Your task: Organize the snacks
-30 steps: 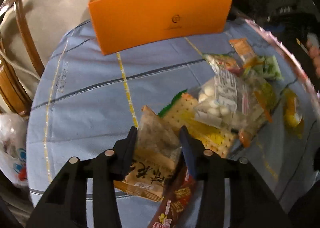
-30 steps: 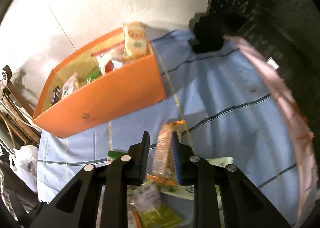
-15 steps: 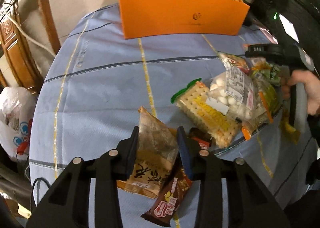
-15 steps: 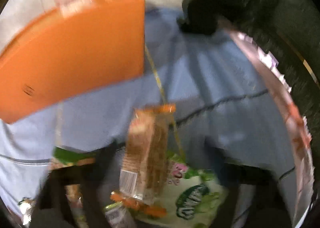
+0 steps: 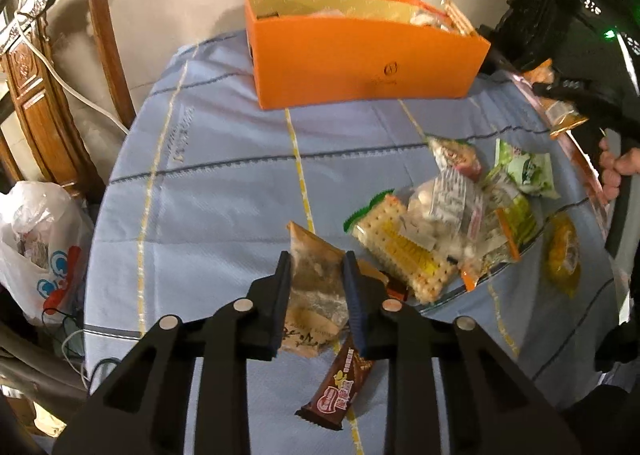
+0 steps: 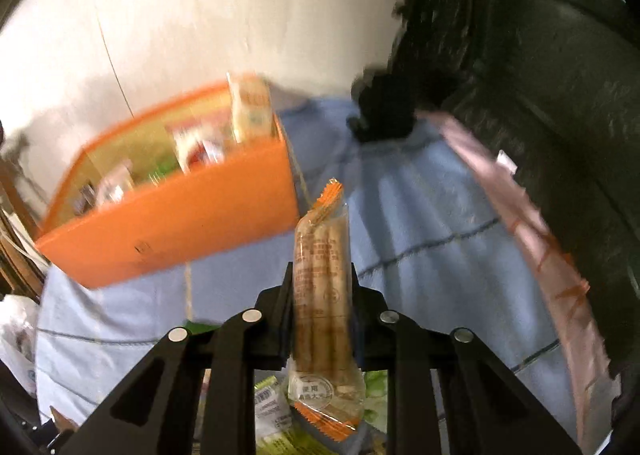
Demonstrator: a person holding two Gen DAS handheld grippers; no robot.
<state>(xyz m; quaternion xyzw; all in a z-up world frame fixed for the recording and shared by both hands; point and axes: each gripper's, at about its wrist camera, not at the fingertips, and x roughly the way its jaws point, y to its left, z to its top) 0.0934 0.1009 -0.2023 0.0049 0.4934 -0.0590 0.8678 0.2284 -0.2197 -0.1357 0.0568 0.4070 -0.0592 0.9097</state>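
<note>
Change: orange box (image 5: 366, 55) now smaller and higher in left wrist frame than 0.5 s ago, open top visible; stick pack back upright between right fingers, blur mostly gone.
Left gripper (image 5: 316, 287): bottom centre of frame, fingers narrow, clamped on brown snack pouch (image 5: 316, 287) lifted off the cloth.
Chocolate bar (image 5: 340, 391): lower centre, flat on cloth, partly under right finger.
Cracker pack (image 5: 400, 251): right of centre, flat, touching the snack pile (image 5: 472, 207).
Yellow packet (image 5: 562, 251): right edge, apart from pile.
Tablecloth (image 5: 224, 183): blue, striped, fills mid frame.
Right gripper (image 6: 322, 287): bottom centre of its frame, fingers narrow, pinching biscuit stick pack (image 6: 322, 295) upright, orange seal on top; same gripper at right edge of left view (image 5: 568, 95).
Box again (image 6: 176, 211): left of centre in right view, blurred, packets standing inside.
Plastic bag (image 5: 36, 243): left edge, off table.
Wooden chair (image 5: 44, 67): upper left.
</note>
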